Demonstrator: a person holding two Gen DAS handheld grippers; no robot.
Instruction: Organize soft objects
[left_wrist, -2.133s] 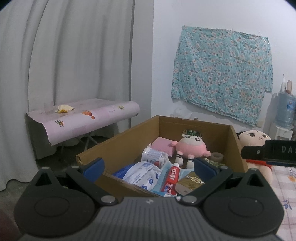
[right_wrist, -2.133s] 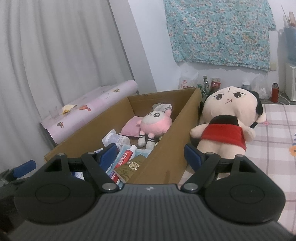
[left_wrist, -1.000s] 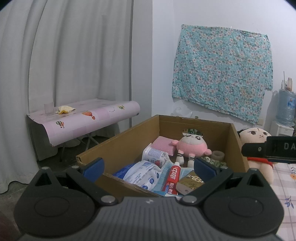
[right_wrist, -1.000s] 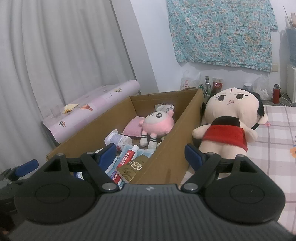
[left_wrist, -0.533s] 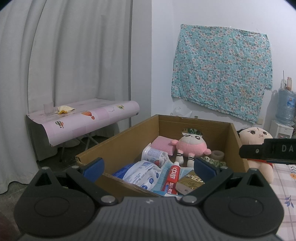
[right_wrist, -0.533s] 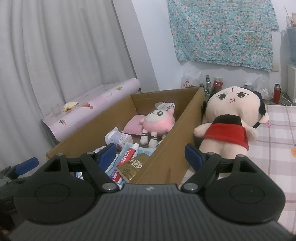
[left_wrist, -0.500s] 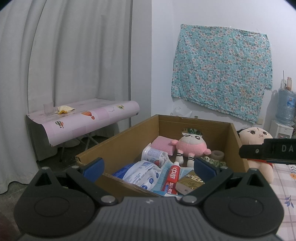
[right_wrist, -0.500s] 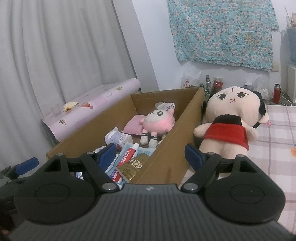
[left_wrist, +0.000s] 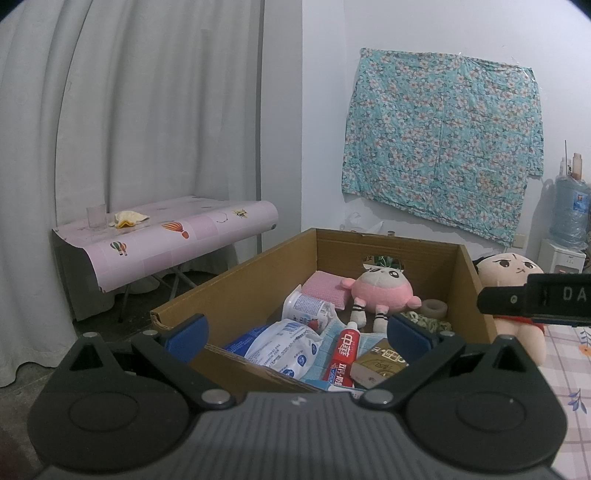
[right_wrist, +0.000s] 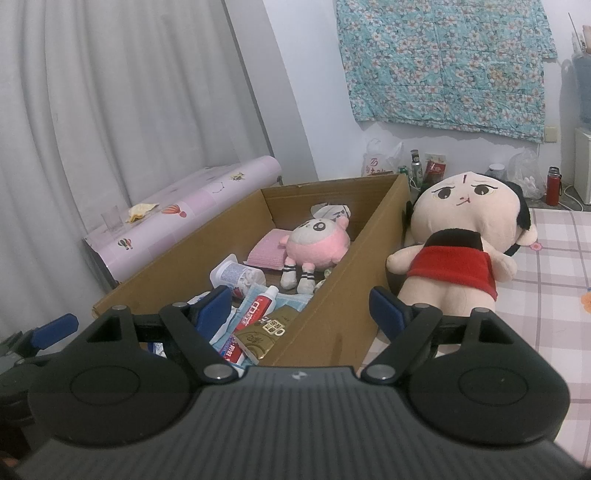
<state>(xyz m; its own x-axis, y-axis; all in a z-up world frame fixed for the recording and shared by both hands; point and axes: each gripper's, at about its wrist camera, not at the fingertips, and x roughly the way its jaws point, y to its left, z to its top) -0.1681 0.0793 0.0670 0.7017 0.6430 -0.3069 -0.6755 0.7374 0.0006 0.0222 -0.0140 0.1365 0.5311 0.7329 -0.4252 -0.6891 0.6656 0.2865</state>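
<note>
The open brown cardboard box (right_wrist: 332, 258) fills the centre of both views, and the task's soft things lie split by its right wall. The large plush doll with a cream face, black hair and red top (right_wrist: 461, 251) sits outside, right of centre in the right wrist view, leaning against the box's outer wall on the pink checked cloth (right_wrist: 554, 295). The small pink round plush toy with striped legs (right_wrist: 314, 247) lies inside, toward the far end, just beside a flat pink sponge-like pad (right_wrist: 267, 248).

Below them in the frame, at the box's near end, lie a white and blue plastic pouch (left_wrist: 284, 343), a red and white toothpaste tube (left_wrist: 345, 352) and a gold packet (left_wrist: 380, 363), packed close.

As to the step, the scene fits two readings: soft toys being gathered into the box, with the big doll the one left out, or soft toys being sorted out of the mixed clutter, with the pink one left in. The pictures do not settle which, so I judge only that either plush would want a wide, gentle pinch on its body.

The left gripper (left_wrist: 297, 330) is level, low centre in its view, aimed into the box, its blue-tipped fingers spread wide with nothing between. The right gripper (right_wrist: 301, 306) straddles the box's right wall, equally wide and empty.
</note>
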